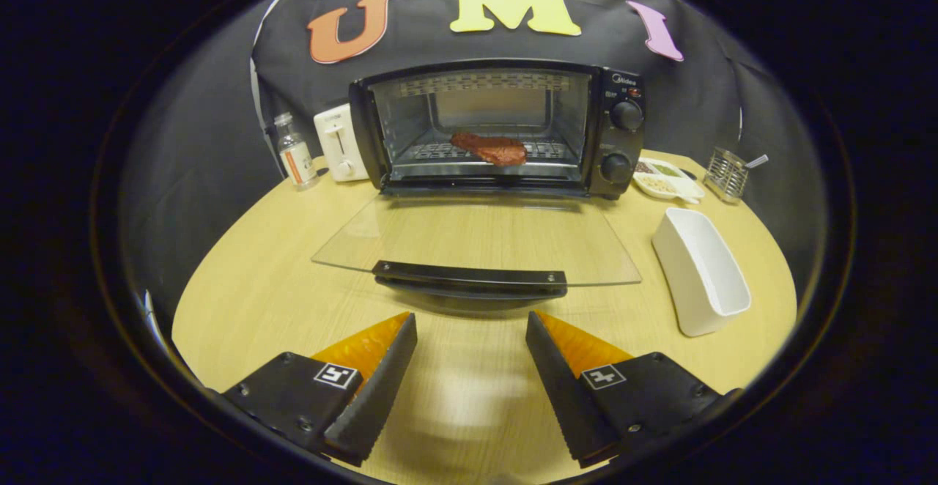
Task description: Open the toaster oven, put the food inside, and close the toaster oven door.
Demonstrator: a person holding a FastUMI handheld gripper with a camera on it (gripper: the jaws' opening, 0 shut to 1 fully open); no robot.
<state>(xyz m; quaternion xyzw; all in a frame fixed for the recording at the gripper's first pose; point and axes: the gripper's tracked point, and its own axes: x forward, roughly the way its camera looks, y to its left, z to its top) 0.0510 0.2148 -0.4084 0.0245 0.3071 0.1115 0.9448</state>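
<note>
A black toaster oven [498,130] stands at the back of the wooden table [264,287]. Its glass door [476,239] is folded down flat toward me, with the dark handle [470,278] at its near edge. A reddish-brown piece of meat [491,149] lies on the wire rack inside the oven. My gripper [471,324] is open, just short of the door handle, with nothing between its fingers.
A white rectangular dish [700,271] stands right of the door. Behind it sit a small tray of condiments [667,177] and a wire holder [727,173]. Left of the oven are a white toaster [339,142] and a small glass bottle [294,152].
</note>
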